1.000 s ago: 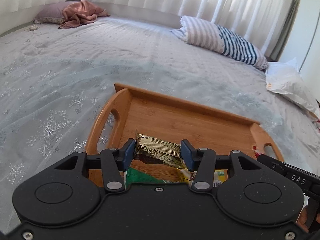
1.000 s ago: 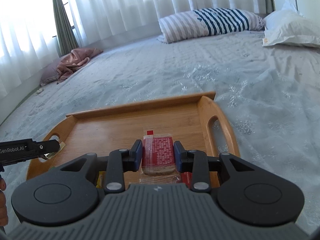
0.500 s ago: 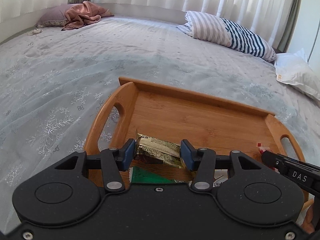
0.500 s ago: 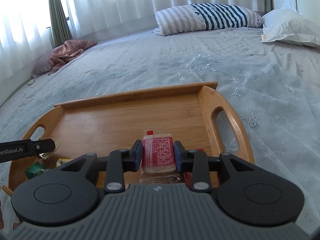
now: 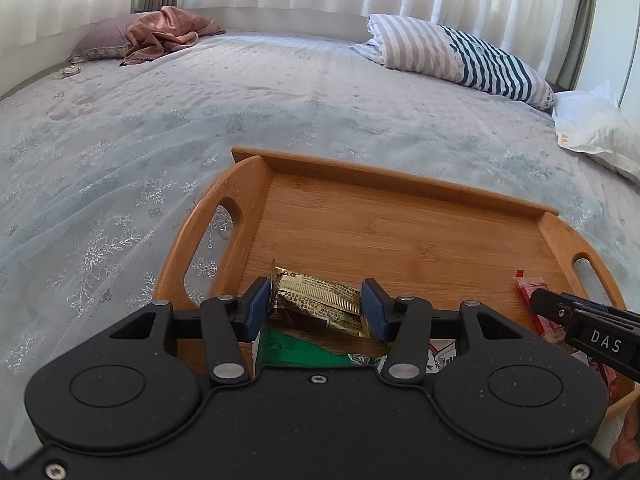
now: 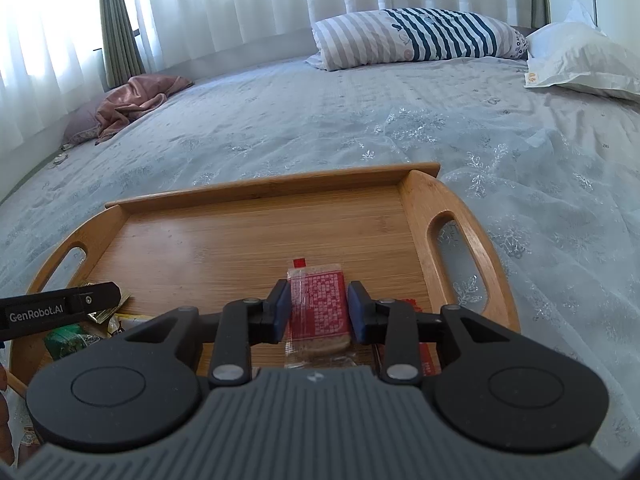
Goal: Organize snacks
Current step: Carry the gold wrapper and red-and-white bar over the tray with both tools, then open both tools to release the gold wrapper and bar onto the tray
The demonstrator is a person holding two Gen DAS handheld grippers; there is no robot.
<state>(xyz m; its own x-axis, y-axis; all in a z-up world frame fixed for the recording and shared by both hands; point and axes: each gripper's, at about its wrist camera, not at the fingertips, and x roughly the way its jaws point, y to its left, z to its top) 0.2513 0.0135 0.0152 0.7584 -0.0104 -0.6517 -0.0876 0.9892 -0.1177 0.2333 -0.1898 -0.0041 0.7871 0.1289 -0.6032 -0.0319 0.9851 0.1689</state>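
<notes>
Gold packet [image 5: 316, 300] sits clamped between the blue pads of the left hand-held gripper [image 5: 317, 309], held just above the near left part of the tray [image 5: 400, 184]. Under it a green packet [image 5: 296, 354] lies on the tray floor, with a white printed wrapper [image 5: 442, 356] just beside it to the right.

Red packet [image 6: 318, 306], clear-edged with a biscuit showing at its near end, is pinched between the pads of the right hand-held gripper [image 6: 317, 312] over the near right part of the tray, close to the right handle [image 6: 456, 240]. Another red wrapper [image 6: 424, 356] lies below that gripper. Whether the held packets touch the wood cannot be told.

Each gripper shows at the edge of the other's view: the right one [image 5: 580, 320] with its red packet [image 5: 530, 286], the left one [image 6: 60, 308] with a gold corner.

Most of the tray floor beyond the packets is bare bamboo. The tray rests on a bed [image 5: 200, 112] with a pale snowflake cover. At the far side lie a striped pillow [image 5: 460, 60], a white pillow [image 6: 580, 60] and a pink cloth [image 5: 168, 32], before white curtains [image 6: 240, 0].
</notes>
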